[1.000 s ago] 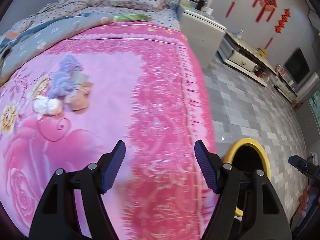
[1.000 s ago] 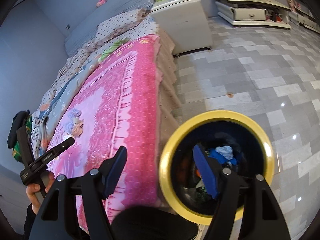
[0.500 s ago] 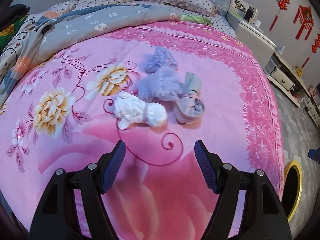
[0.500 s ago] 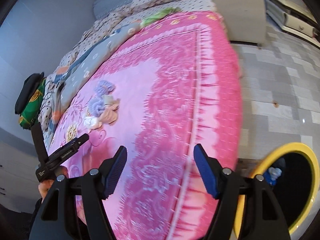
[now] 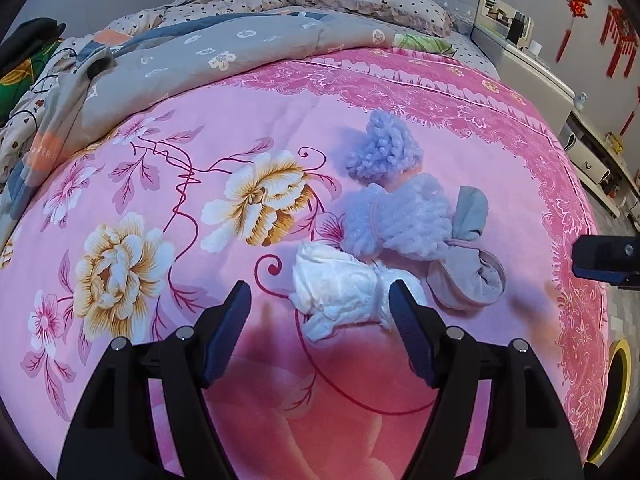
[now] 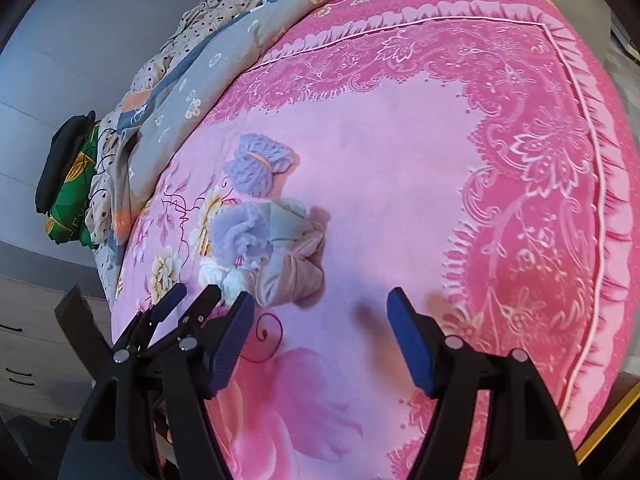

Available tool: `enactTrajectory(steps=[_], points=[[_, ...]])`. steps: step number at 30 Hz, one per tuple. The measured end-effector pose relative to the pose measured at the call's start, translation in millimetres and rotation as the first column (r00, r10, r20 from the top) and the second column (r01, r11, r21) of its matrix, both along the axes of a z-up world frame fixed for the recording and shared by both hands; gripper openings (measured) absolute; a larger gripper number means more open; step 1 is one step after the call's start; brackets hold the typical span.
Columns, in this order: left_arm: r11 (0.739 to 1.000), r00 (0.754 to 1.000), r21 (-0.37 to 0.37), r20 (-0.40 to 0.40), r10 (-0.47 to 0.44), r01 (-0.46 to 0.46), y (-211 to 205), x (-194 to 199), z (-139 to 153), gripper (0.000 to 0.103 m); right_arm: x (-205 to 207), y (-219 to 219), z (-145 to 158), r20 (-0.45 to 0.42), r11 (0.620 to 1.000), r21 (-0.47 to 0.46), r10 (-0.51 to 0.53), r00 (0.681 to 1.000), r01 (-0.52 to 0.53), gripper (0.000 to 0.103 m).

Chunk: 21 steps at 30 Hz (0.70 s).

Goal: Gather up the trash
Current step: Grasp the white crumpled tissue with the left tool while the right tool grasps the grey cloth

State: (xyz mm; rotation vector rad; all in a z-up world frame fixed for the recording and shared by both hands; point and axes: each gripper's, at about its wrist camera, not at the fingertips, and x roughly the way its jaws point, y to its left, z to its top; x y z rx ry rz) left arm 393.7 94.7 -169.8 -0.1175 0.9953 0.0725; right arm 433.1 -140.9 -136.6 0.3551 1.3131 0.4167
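Note:
Several tied cloth bundles lie together on the pink bedspread: a white one, a lavender fluffy one, a purple yarn one and a grey one. My left gripper stands open just above the bed, with the near end of the white bundle between its fingertips, untouched. My right gripper hangs open over bare bedspread, a little to the right of the grey bundle. In the right wrist view the left gripper sits beside the white bundle.
A yellow-rimmed black bin stands on the floor off the bed's right edge. A grey quilt and pillows lie at the head of the bed. A white bedside cabinet and a low shelf stand on the right.
Both grippers swung from the bin and the bed's edge to over the bedspread. The left one came down close to the white bundle. Both kept their jaws open.

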Motion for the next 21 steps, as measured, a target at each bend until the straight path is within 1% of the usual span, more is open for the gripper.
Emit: enactTrajectory(steps=[5,7,8,10,12,14,16,18,20,21], points=[[1.0,1.0,0.001,-0.004,-0.007,0.007,5.7,12.9,-6.6,0.068,32.7,26.5,-18.5,-0.044,1.0,-0.016,0.004,0.999,-0.004,0.066],[1.0,1.0,0.011,-0.001,-0.02,0.02,4.6,16.5,-8.5,0.068,40.5,32.0,-25.1,-0.056,0.999,-0.032,-0.004,0.998,0.003,0.065],[1.0,1.0,0.012,0.0,-0.028,0.028,4.1,18.4,-9.1,0.068,43.2,36.5,-28.0,-0.06,0.999,-0.035,0.009,0.998,-0.011,0.065],[0.999,0.999,0.013,0.002,-0.044,0.044,2.7,20.7,-10.1,0.068,44.7,44.0,-32.0,-0.066,0.998,-0.043,0.032,0.997,-0.035,0.06],[0.997,0.998,0.02,0.005,-0.069,0.069,0.1,22.9,-11.7,0.068,44.7,51.2,-35.0,-0.07,0.997,-0.056,0.056,0.996,-0.06,0.059],[0.996,0.996,0.023,0.004,-0.089,0.089,-2.6,24.6,-13.7,0.068,47.7,56.4,-39.0,-0.07,0.993,-0.093,0.062,0.996,-0.068,0.055],[0.994,0.994,0.02,0.005,-0.107,0.107,-5.1,25.5,-15.3,0.066,51.5,59.6,-44.6,-0.086,0.993,-0.098,0.06,0.995,-0.068,0.049],[0.992,0.992,0.012,0.01,-0.123,0.122,-7.0,25.8,-15.8,0.059,56.4,59.9,-49.9,-0.097,0.993,-0.102,0.045,0.994,-0.055,0.047],[0.99,0.99,0.001,0.012,-0.143,0.143,-10.6,24.9,-16.6,0.053,60.2,63.1,-54.0,-0.1,0.992,-0.105,0.054,0.994,-0.064,0.043],[0.987,0.987,0.007,0.011,-0.162,0.162,-14.8,24.8,-17.3,0.05,61.0,64.8,-55.3,-0.103,0.992,-0.106,0.055,0.993,-0.066,0.04]])
